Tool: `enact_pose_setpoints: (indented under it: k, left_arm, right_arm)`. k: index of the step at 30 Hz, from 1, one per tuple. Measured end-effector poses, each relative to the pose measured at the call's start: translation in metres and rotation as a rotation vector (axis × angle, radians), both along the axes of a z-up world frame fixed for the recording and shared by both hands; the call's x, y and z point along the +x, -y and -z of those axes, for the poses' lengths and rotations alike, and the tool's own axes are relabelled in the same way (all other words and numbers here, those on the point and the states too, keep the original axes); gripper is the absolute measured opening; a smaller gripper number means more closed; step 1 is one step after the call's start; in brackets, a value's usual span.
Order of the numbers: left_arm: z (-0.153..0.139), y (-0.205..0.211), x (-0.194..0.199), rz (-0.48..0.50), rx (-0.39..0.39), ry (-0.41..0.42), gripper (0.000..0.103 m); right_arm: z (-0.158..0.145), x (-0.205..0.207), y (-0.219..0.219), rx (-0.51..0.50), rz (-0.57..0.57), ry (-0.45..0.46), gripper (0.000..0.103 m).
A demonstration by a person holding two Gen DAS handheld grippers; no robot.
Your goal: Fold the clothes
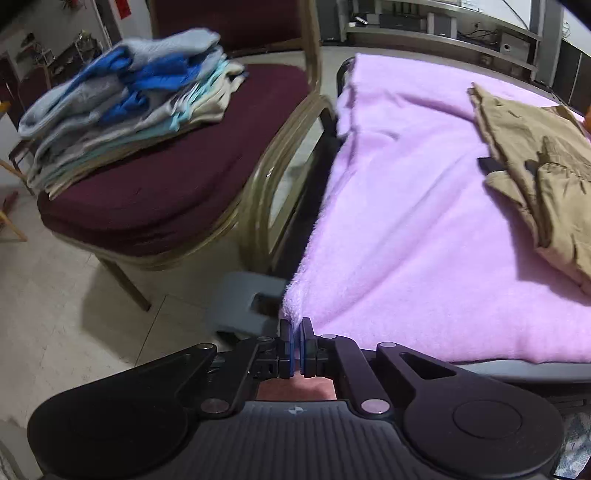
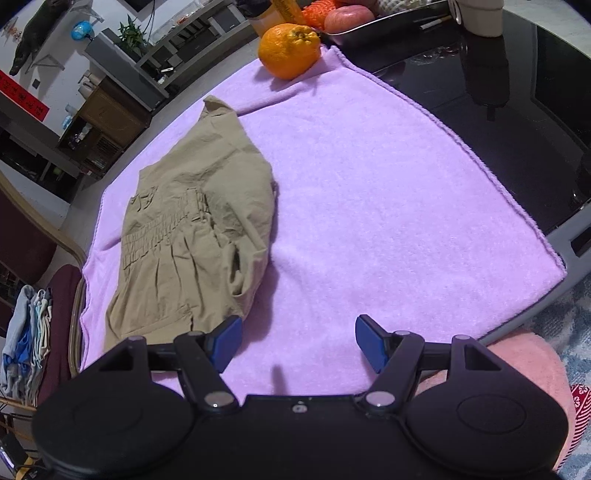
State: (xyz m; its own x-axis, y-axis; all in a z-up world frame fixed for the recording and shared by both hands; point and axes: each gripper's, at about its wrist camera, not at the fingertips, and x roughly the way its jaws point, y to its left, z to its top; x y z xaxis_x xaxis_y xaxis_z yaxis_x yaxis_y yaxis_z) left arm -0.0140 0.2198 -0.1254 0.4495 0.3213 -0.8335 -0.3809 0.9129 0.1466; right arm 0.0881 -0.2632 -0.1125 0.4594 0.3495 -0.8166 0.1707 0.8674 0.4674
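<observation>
While the left claw [image 1: 296, 338] sits pressed together at the near left corner of the desk [image 2: 517, 122], its blue pads pinch the corner of the lilac fleece blanket [image 1: 406, 229] that covers the desk, not a garment. The right claw [image 2: 297, 341] hangs spread over the near edge of the blanket with nothing between its pads; its left pad lies just beside the lower hem of the khaki garment [image 2: 195, 229], but whether it touches the cloth I cannot tell.

That khaki garment, the piece to be folded, lies crumpled and partly doubled over on the left half of the blanket, its gathered elastic band facing up. Off the desk's left edge stands a maroon-cushioned chair [image 1: 155, 192] carrying a stack of folded clothes [image 1: 122, 110] in grey, blue and pale green. At the far edge of the blanket an orange [image 2: 289, 50] rests on the fleece, with a metal tray of fruit [image 2: 369, 26] just behind it on the dark glass.

The main risk, as I judge it, comes from the left claw's grip: a pull on the blanket corner would drag the whole cover, shifting or bunching the khaki garment and possibly rolling the orange. The right claw, closing low, could also catch fleece together with the hem.
</observation>
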Motion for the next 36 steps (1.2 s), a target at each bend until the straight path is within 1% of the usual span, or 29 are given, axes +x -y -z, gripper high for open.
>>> enact_pose_setpoints:
  k: [1, 3, 4, 5, 7, 8, 9, 10, 11, 12, 14, 16, 17, 18, 19, 20, 21, 22, 23, 24, 25, 28, 29, 30, 31, 32, 33, 34, 36]
  left_arm:
    - [0.001, -0.001, -0.001, 0.000, 0.001, -0.006, 0.004]
    - [0.000, 0.006, -0.002, 0.038, 0.002, -0.010, 0.004]
    - [-0.002, 0.009, -0.003, 0.053, 0.000, -0.008, 0.007]
    - [-0.005, 0.011, -0.006, 0.058, -0.008, 0.003, 0.017]
    - [-0.013, 0.013, -0.010, 0.059, -0.014, 0.033, 0.028]
    - [-0.017, 0.016, -0.012, 0.070, -0.013, 0.056, 0.038]
    - [-0.021, 0.019, -0.013, 0.081, -0.013, 0.079, 0.043]
    - [-0.025, 0.022, -0.015, 0.092, -0.012, 0.102, 0.044]
    - [-0.028, 0.027, -0.015, 0.111, -0.011, 0.118, 0.047]
    - [-0.030, 0.034, -0.010, 0.148, -0.007, 0.120, 0.053]
    - [-0.028, 0.055, 0.001, 0.235, 0.020, 0.108, 0.063]
    - [-0.023, 0.078, 0.013, 0.320, 0.046, 0.092, 0.064]
    - [-0.022, 0.088, 0.018, 0.349, 0.045, 0.087, 0.063]
    - [-0.022, 0.094, 0.022, 0.368, 0.018, 0.094, 0.063]
    - [-0.024, 0.097, 0.025, 0.376, -0.036, 0.110, 0.063]
    - [-0.026, 0.097, 0.028, 0.375, -0.102, 0.125, 0.064]
    - [-0.028, 0.093, 0.032, 0.355, -0.193, 0.141, 0.066]
    - [-0.030, 0.090, 0.036, 0.333, -0.274, 0.157, 0.069]
    - [-0.031, 0.090, 0.038, 0.309, -0.331, 0.171, 0.077]
    - [-0.031, 0.090, 0.042, 0.288, -0.373, 0.178, 0.084]
    - [-0.029, 0.090, 0.049, 0.273, -0.382, 0.170, 0.085]
    - [-0.019, 0.089, 0.074, 0.233, -0.428, 0.130, 0.082]
    - [-0.014, 0.090, 0.084, 0.223, -0.452, 0.113, 0.076]
    - [-0.008, 0.092, 0.092, 0.218, -0.479, 0.100, 0.064]
    - [-0.003, 0.095, 0.099, 0.216, -0.503, 0.091, 0.056]
    - [0.000, 0.097, 0.106, 0.215, -0.516, 0.083, 0.036]
    - [0.000, 0.100, 0.110, 0.208, -0.511, 0.073, 0.031]
    - [0.000, 0.103, 0.112, 0.204, -0.503, 0.067, 0.027]
    - [-0.009, 0.107, 0.109, 0.203, -0.480, 0.073, 0.018]
  right_arm:
    - [0.001, 0.001, 0.002, 0.000, 0.001, -0.004, 0.066]
    - [0.002, 0.001, 0.005, -0.001, -0.002, -0.016, 0.066]
    - [0.002, 0.000, 0.007, 0.000, -0.008, -0.016, 0.066]
    - [0.001, -0.002, 0.009, -0.001, -0.015, -0.010, 0.067]
    - [-0.003, -0.006, 0.019, -0.007, -0.008, 0.006, 0.069]
    - [-0.003, -0.008, 0.026, -0.011, 0.005, 0.010, 0.070]
    - [-0.002, -0.008, 0.032, -0.014, 0.016, 0.009, 0.070]
    - [-0.001, -0.008, 0.038, -0.018, 0.027, 0.007, 0.070]
    - [0.002, -0.007, 0.039, -0.026, 0.027, -0.003, 0.070]
    - [0.004, -0.005, 0.039, -0.035, 0.026, -0.013, 0.070]
    - [0.009, -0.002, 0.024, -0.074, -0.029, -0.020, 0.070]
    - [0.010, 0.000, 0.006, -0.109, -0.087, -0.012, 0.070]
    - [0.009, 0.000, -0.005, -0.124, -0.117, 0.000, 0.069]
    - [0.006, 0.000, -0.015, -0.110, -0.149, 0.024, 0.066]
    - [0.001, 0.000, -0.023, -0.083, -0.173, 0.046, 0.065]
    - [-0.003, 0.000, -0.032, -0.055, -0.197, 0.068, 0.065]
    - [-0.008, 0.000, -0.040, -0.027, -0.221, 0.090, 0.065]
    - [-0.006, 0.003, -0.043, -0.016, -0.230, 0.093, 0.065]
    - [-0.004, 0.005, -0.047, -0.005, -0.237, 0.095, 0.065]
    - [-0.003, 0.007, -0.051, 0.005, -0.244, 0.096, 0.065]
    - [-0.001, 0.010, -0.054, 0.016, -0.252, 0.098, 0.066]
    - [0.017, 0.025, -0.052, 0.052, -0.191, 0.076, 0.066]
    - [0.023, 0.031, -0.051, 0.072, -0.164, 0.068, 0.066]
    - [0.027, 0.035, -0.050, 0.078, -0.136, 0.071, 0.065]
    - [0.031, 0.039, -0.049, 0.084, -0.108, 0.075, 0.062]
    - [0.033, 0.042, -0.049, 0.086, -0.091, 0.065, 0.045]
    - [0.035, 0.046, -0.049, 0.089, -0.074, 0.054, 0.017]
    - [0.037, 0.049, -0.048, 0.091, -0.057, 0.043, 0.012]
    - [0.028, 0.045, -0.049, 0.096, -0.061, 0.040, 0.010]
